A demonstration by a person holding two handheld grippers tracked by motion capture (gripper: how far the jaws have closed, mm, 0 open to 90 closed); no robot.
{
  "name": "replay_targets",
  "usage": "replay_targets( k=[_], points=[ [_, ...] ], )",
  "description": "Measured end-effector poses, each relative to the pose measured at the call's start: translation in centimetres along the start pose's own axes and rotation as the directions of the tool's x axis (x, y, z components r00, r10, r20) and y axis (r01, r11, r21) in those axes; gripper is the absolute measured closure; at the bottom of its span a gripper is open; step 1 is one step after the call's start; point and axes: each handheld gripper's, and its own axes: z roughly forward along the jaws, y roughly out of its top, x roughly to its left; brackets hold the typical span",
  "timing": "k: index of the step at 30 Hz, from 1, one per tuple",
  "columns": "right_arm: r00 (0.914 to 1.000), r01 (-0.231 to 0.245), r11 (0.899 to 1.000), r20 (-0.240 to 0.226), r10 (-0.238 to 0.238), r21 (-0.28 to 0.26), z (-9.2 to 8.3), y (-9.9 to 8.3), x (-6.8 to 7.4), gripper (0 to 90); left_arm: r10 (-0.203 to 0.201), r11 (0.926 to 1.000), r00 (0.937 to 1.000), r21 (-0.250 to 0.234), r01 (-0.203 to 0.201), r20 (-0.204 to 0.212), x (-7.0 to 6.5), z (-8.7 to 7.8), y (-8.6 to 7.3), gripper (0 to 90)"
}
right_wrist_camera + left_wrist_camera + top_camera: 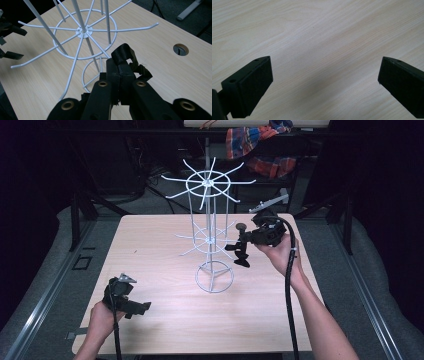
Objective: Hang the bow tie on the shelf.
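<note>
Nearest to me, my left gripper (131,306) sits low at the near left of the pale wooden table (150,250), its jaws spread wide with nothing but bare wood grain between the black pads (254,85). It is idle, well apart from the work.

Farther out, my right gripper (242,251) is clenched on a small black fabric strap (123,53); in the right gripper view the two jaws meet tight, with the strap looping out above their tips and a frayed end hanging off to one side. So the strap is pinched in the right jaws, off the table, just beside the lower tier of the white wire display rack (210,225).

Beyond the jaw tips, the rack's lower ring of hooked wire arms (82,31) fans out, one arm running close past the strap. The round wire base (214,277) stands beneath.

I judge this to be the hanging step: the strap is carried to the rack but not yet on a hook. Next I need to bring the loop's opening over an upturned arm tip, slide it inward, then release.
</note>
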Motion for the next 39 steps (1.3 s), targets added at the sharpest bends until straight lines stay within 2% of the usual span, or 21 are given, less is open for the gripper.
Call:
replay_targets(
  k=[39],
  points=[
    [0.9988, 0.011, 1.000, -0.047, -0.011, 0.015, 2.9, 0.2, 0.6, 89.7, -0.003, 1.0000, 1.0000, 0.001, 0.003, 0.001, 0.1, 0.1, 0.0, 0.0]
  ],
)
